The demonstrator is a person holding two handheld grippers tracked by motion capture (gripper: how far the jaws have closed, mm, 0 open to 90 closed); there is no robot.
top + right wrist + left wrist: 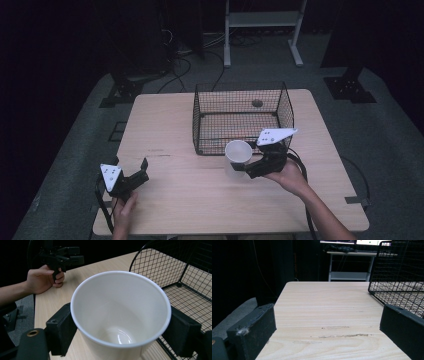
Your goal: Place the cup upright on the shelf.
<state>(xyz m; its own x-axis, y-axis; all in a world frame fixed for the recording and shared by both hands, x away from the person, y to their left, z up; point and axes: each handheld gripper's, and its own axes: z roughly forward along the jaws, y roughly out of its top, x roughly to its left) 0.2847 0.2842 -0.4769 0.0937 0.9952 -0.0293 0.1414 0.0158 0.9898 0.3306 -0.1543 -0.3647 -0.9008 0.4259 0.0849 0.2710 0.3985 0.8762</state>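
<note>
Hovering cup (238, 152) beside basket (200, 120) rim

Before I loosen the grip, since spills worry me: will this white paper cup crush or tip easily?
Probably light: the white paper cup looks empty. Its thin rim suggests it could dent under hard squeezing by the right gripper. The narrower base makes tipping likely.

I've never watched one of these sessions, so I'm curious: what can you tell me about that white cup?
The white cup is a plain, glossy tapered cup, wider at the rolled rim than at the base, possibly paper. It is empty and upright. The right gripper clamps it from both sides, jaws pressed against its wall just below the rim. It sits just in front of the wire basket, over the wooden table.
</note>
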